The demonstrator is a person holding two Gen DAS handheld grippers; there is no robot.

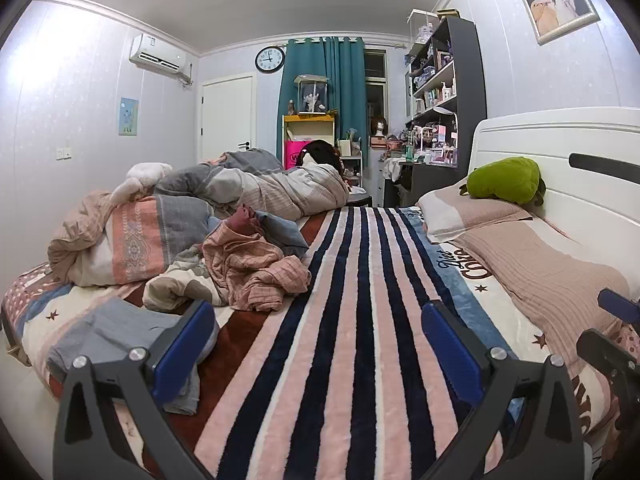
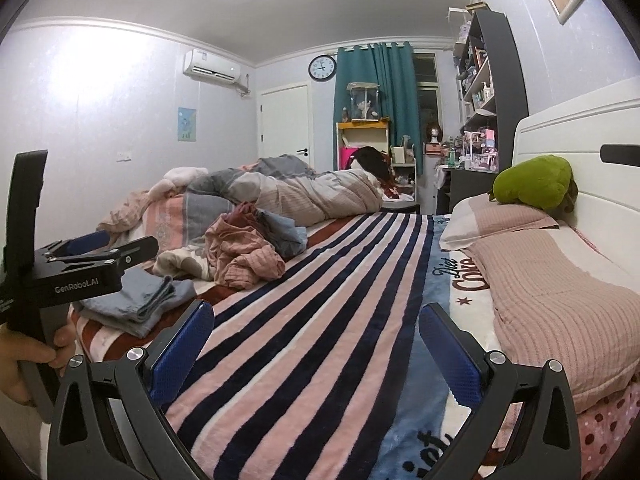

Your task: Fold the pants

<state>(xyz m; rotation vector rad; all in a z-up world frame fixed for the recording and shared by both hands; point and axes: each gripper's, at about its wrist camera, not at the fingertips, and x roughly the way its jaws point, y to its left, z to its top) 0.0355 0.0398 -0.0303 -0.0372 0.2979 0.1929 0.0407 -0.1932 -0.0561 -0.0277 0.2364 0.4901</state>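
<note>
A folded grey-blue pair of pants (image 1: 116, 340) lies on the bed's near left edge; it also shows in the right wrist view (image 2: 140, 300). A crumpled heap of pink checked clothes (image 1: 252, 268) lies further back on the striped blanket (image 1: 340, 320); the heap shows in the right wrist view too (image 2: 244, 252). My left gripper (image 1: 316, 344) is open and empty, just right of the folded pants. My right gripper (image 2: 316, 344) is open and empty over the blanket. The left gripper appears at the left of the right wrist view (image 2: 92, 252).
A bundled quilt (image 1: 256, 188) lies across the far end of the bed. Pillows (image 1: 472, 212) and a green plush toy (image 1: 504, 180) sit by the white headboard (image 1: 560, 148) at right. Shelves and a desk (image 1: 436, 120) stand behind.
</note>
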